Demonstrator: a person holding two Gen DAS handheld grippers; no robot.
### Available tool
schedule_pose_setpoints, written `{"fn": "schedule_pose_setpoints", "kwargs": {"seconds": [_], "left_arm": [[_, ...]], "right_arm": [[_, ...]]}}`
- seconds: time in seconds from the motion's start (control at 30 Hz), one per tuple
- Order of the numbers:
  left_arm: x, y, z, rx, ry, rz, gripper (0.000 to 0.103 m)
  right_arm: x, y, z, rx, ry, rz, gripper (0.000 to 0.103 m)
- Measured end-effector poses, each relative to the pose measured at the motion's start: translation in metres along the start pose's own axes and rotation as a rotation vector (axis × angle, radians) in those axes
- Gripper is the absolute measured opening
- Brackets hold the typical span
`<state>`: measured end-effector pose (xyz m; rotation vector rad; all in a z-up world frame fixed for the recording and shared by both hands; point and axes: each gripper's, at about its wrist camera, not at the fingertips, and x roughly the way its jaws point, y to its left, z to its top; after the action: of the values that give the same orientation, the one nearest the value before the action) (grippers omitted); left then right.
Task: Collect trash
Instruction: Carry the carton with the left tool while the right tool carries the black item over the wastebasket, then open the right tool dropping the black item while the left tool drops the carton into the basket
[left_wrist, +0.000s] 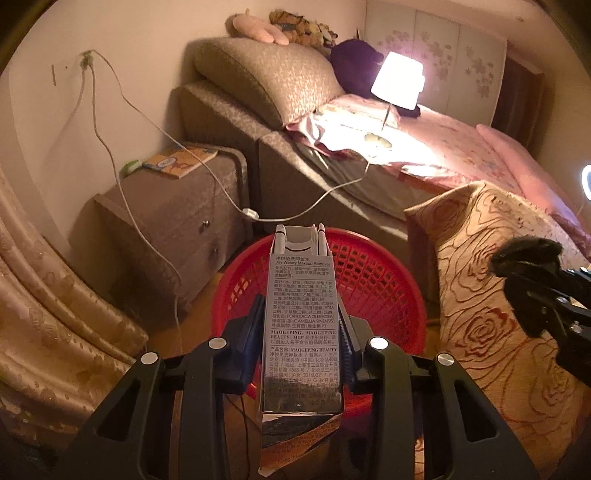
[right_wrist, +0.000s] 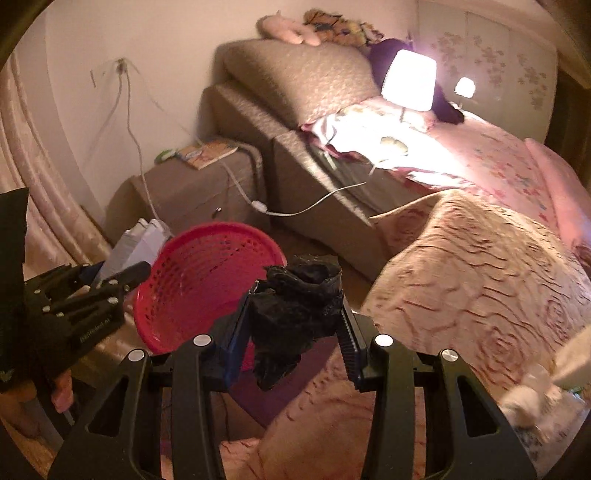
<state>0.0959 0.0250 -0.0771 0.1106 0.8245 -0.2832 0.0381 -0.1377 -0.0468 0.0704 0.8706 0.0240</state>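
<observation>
My left gripper (left_wrist: 303, 325) clamps a tall silver makeup-remover carton (left_wrist: 301, 332), held over the red basket (left_wrist: 373, 280) just ahead of the fingers. My right gripper (right_wrist: 295, 314) pinches a crumpled black plastic bag (right_wrist: 295, 306); basket ahead-left.

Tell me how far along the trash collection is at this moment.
Nothing looks binned yet: what shows of the red basket holds no trash. In hand: the left gripper is shut on the makeup remover box, held above the basket; the right gripper is shut on the crumpled black bag, right of the basket. Left: drop both in. Whether more trash remains I cannot tell.
</observation>
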Motion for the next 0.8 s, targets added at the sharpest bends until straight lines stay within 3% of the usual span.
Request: {"fn": "schedule_pose_setpoints", "kwargs": {"seconds": [0.43, 0.5, 0.63, 0.8], "left_arm": [[0.025, 0.015, -0.009, -0.018, 0.057, -0.005, 0.039], [0.026, 0.018, -0.009, -0.026, 0.061, -0.007, 0.047], [0.026, 0.020, -0.009, -0.034, 0.060, -0.007, 0.060], [0.021, 0.027, -0.007, -0.052, 0.048, 0.012, 0.068]], "right_arm": [[0.058, 0.030, 0.009, -0.050, 0.099, 0.059, 0.044], [0.064, 0.029, 0.010, -0.035, 0.120, 0.079, 0.046], [0.064, 0.028, 0.014, -0.023, 0.102, 0.087, 0.062], [0.061, 0.029, 0.013, -0.013, 0.091, 0.080, 0.065]]}}
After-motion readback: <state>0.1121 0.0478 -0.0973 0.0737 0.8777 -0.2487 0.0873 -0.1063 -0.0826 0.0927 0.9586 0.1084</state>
